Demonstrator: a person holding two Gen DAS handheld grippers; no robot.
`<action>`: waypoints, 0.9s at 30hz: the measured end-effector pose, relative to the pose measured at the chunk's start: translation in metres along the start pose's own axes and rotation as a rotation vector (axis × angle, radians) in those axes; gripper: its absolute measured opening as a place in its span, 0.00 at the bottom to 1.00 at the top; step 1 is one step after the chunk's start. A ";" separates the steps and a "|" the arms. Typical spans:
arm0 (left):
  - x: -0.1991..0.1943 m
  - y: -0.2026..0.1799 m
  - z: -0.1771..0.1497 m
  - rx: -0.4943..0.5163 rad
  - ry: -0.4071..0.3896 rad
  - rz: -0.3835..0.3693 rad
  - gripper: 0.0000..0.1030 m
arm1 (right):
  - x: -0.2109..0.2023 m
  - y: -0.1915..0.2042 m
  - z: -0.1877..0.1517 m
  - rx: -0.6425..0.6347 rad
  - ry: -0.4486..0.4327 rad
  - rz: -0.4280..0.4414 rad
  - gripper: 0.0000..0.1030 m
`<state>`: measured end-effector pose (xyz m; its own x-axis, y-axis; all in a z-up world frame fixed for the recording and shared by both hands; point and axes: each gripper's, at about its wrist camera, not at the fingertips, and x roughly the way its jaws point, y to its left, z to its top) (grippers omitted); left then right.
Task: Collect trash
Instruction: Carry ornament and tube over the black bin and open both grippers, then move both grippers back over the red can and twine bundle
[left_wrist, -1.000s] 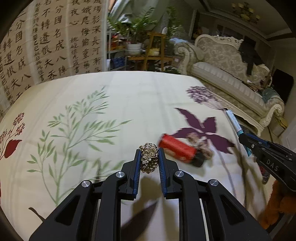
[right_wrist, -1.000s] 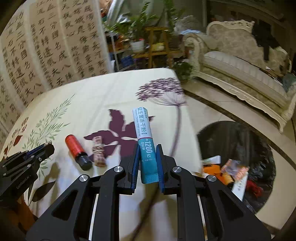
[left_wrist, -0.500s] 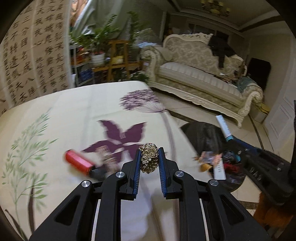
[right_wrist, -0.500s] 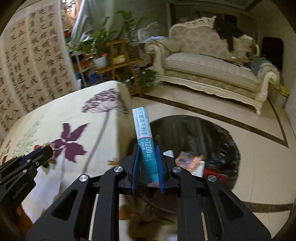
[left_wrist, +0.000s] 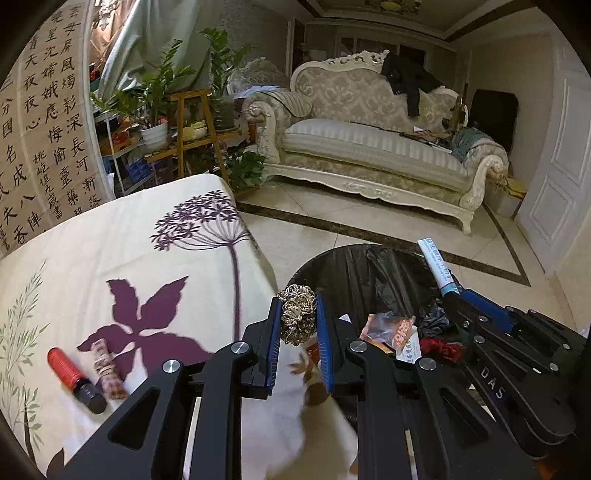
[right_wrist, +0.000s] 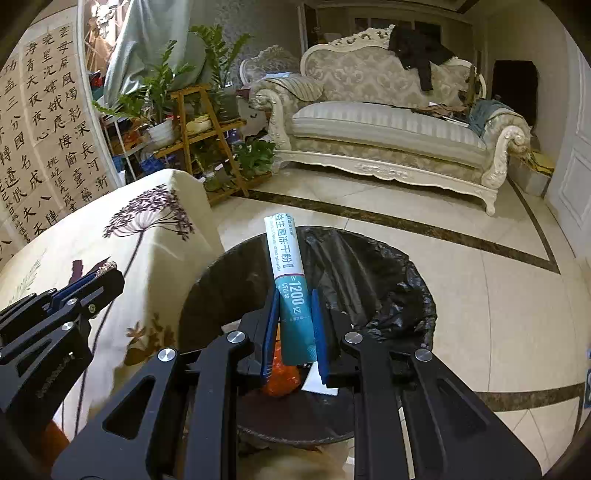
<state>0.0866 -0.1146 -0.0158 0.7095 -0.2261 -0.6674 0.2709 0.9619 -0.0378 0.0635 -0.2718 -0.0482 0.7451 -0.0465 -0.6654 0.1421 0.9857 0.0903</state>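
My left gripper (left_wrist: 297, 317) is shut on a crumpled gold foil wrapper (left_wrist: 297, 313), held at the table's right edge next to the black-lined trash bin (left_wrist: 343, 273). My right gripper (right_wrist: 293, 325) is shut on a white and teal packet (right_wrist: 290, 280), held upright over the trash bin (right_wrist: 399, 295). The right gripper also shows in the left wrist view (left_wrist: 452, 291), over the bin. A red tube with a black cap (left_wrist: 72, 374) and a small patterned wrapper (left_wrist: 107, 371) lie on the flowered tablecloth (left_wrist: 129, 236). Wrappers (left_wrist: 395, 332) lie inside the bin.
A cream sofa (left_wrist: 373, 147) stands at the back with dark clothes on it. A wooden plant stand (left_wrist: 192, 125) with potted plants stands behind the table. A calligraphy screen (left_wrist: 44, 122) is on the left. A white door (left_wrist: 554, 177) is on the right. The floor is tiled.
Both grippers have swung right, from over the table toward the trash bin, each still holding its item. The red tube and the patterned wrapper stayed on the table.
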 end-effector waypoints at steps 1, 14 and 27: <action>0.003 -0.002 0.002 0.003 0.004 0.000 0.19 | 0.002 -0.002 0.000 0.003 0.001 -0.001 0.17; 0.019 -0.011 0.005 0.018 0.058 0.008 0.42 | 0.016 -0.016 0.001 0.052 0.024 -0.008 0.32; 0.011 -0.008 0.007 -0.009 0.041 0.014 0.67 | 0.004 -0.013 0.003 0.057 0.002 -0.020 0.42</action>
<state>0.0965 -0.1259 -0.0175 0.6861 -0.2059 -0.6978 0.2549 0.9663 -0.0345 0.0666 -0.2856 -0.0504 0.7406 -0.0655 -0.6688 0.1936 0.9738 0.1190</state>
